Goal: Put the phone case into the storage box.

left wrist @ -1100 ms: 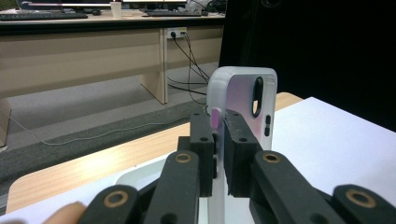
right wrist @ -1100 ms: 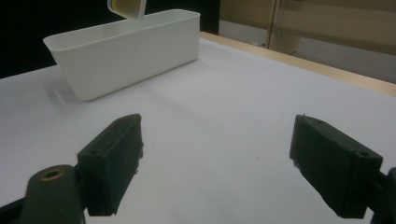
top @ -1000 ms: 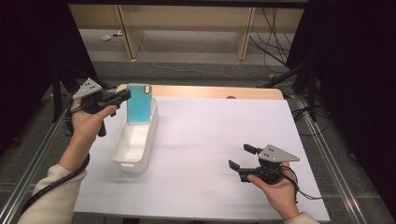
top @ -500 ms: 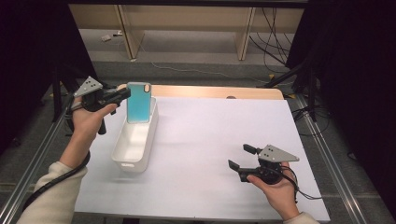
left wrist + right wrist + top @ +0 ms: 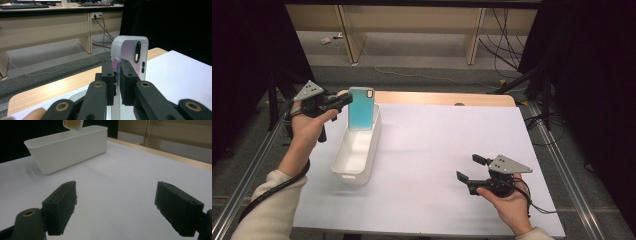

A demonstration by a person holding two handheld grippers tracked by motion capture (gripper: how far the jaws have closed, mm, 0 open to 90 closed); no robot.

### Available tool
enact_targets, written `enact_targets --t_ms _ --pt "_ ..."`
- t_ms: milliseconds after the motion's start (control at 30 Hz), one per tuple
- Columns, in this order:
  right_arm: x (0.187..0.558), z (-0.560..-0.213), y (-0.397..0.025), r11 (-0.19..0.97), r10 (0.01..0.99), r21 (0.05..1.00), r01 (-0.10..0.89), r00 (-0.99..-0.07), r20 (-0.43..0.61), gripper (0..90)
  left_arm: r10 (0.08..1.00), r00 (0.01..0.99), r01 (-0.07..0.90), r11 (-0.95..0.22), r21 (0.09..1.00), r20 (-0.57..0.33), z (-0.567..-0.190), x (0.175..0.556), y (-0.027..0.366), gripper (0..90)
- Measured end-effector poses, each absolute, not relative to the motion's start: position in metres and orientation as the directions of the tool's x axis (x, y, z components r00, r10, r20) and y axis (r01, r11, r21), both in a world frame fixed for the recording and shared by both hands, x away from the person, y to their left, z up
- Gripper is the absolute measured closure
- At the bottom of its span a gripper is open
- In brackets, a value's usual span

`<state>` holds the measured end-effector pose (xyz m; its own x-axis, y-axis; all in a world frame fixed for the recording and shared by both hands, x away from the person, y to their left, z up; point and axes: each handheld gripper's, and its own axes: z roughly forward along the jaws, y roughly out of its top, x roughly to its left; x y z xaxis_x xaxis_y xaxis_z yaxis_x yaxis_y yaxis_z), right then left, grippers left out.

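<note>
Gripping the teal phone case (image 5: 361, 109) by its edge, the left gripper (image 5: 343, 101) held it upright above the white bin (image 5: 357, 150); the right gripper (image 5: 470, 171) rested open over the white table (image 5: 437, 140).

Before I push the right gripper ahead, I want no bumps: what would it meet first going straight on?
Probably the white bin. The right gripper, jaws open, points across bare white table toward it, though its aim may pass the bin's near end.

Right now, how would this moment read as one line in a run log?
left tool: shut on phone case, upright over white bin | right tool: open, nothing held, low over white table
</note>
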<state>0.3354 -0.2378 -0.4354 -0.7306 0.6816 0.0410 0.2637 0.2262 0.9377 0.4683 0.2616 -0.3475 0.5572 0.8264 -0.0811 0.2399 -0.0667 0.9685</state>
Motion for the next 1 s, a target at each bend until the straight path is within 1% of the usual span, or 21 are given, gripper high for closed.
enact_targets --t_ms 200,233,267,367,800,833,867,900,933,967,1000 --pt "0.334 -0.435 -0.238 0.223 0.684 0.932 0.285 -0.727 0.059 19.0 0.827 0.556 0.245 -0.071 0.967 -0.081 -0.348 0.473 0.263 83.2" --pt "0.336 -0.435 -0.238 0.226 0.685 0.937 0.265 -0.728 0.041 19.0 0.828 0.555 0.245 -0.072 0.967 -0.079 -0.349 0.473 0.263 83.1" --pt "0.335 -0.435 -0.238 0.222 0.685 0.933 0.285 -0.726 0.059 18.9 0.828 0.554 0.246 -0.068 0.967 -0.083 -0.349 0.474 0.263 83.1" --pt "0.334 -0.435 -0.237 0.215 0.684 0.931 0.294 -0.726 0.071 18.9 0.829 0.553 0.248 -0.069 0.966 -0.083 -0.35 0.475 0.264 83.1" --pt "0.334 -0.435 -0.237 0.213 0.686 0.932 0.292 -0.724 0.07 18.7 0.833 0.548 0.25 -0.073 0.965 -0.078 -0.35 0.48 0.266 83.1" --pt "0.336 -0.436 -0.238 0.216 0.686 0.938 0.272 -0.726 0.052 18.7 0.834 0.546 0.25 -0.072 0.966 -0.079 -0.349 0.48 0.266 83.2" --pt "0.335 -0.434 -0.239 0.231 0.693 0.931 0.283 -0.719 0.047 18.7 0.834 0.546 0.25 -0.069 0.966 -0.082 -0.349 0.481 0.266 83.1" --pt "0.334 -0.434 -0.239 0.229 0.69 0.924 0.305 -0.72 0.067 18.7 0.833 0.547 0.249 -0.069 0.966 -0.082 -0.349 0.481 0.266 83.2" --pt "0.335 -0.435 -0.238 0.211 0.691 0.932 0.294 -0.719 0.07 18.7 0.833 0.548 0.247 -0.072 0.966 -0.078 -0.349 0.481 0.266 83.1" --pt "0.337 -0.437 -0.238 0.212 0.69 0.942 0.259 -0.722 0.043 18.7 0.832 0.55 0.247 -0.071 0.966 -0.079 -0.349 0.482 0.266 83.1" --pt "0.336 -0.435 -0.239 0.231 0.691 0.931 0.283 -0.722 0.048 18.5 0.831 0.55 0.247 -0.068 0.967 -0.082 -0.349 0.482 0.266 83.1"
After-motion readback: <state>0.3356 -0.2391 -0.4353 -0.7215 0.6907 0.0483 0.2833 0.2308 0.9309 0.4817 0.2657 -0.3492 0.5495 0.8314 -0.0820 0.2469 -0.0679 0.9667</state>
